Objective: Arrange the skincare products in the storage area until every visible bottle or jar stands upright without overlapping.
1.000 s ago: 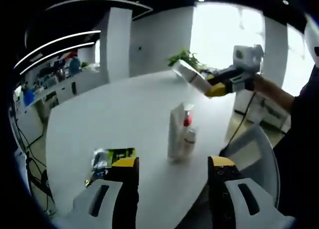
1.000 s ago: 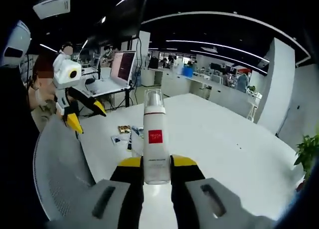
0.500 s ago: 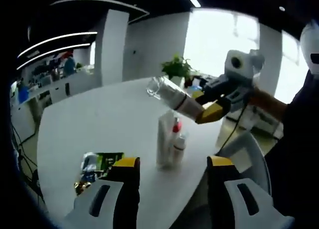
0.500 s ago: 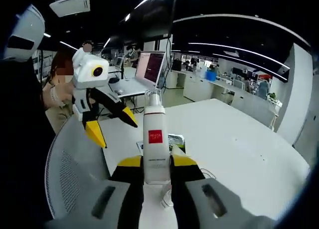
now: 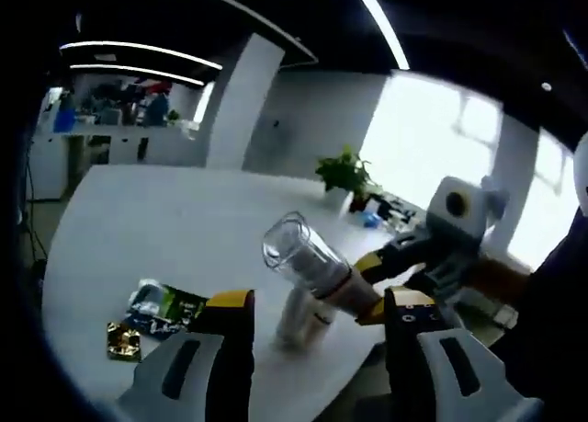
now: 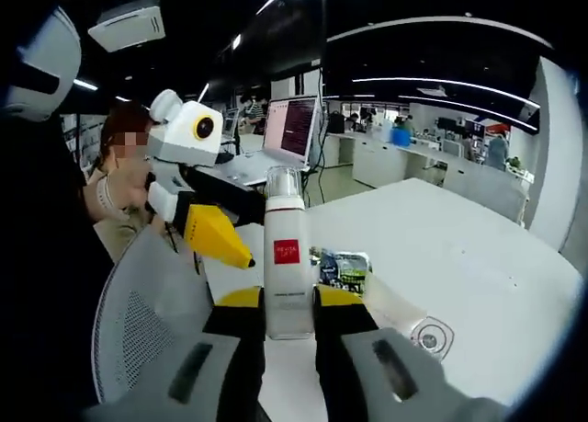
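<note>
Two handheld grippers work above a white table [image 6: 478,256] in an open-plan office. The right gripper [image 6: 290,304] is clamped on the lower body of a white pump bottle [image 6: 287,256] with a red label and clear cap, carrying it in the air over the near table edge; in the left gripper view that bottle [image 5: 317,270] hangs tilted, cap toward the camera, just above a white tube [image 5: 301,316] standing on the table. The left gripper [image 5: 317,302] waits with its jaws apart and nothing between them. The carry looks to be nearing its set-down: the next move calls for righting the bottle and lowering it onto bare tabletop beside the standing tube, not onto it. Small sachets [image 5: 156,307] lie flat on the table to one side. A grey mesh chair [image 6: 152,321] stands at the table edge.
</note>
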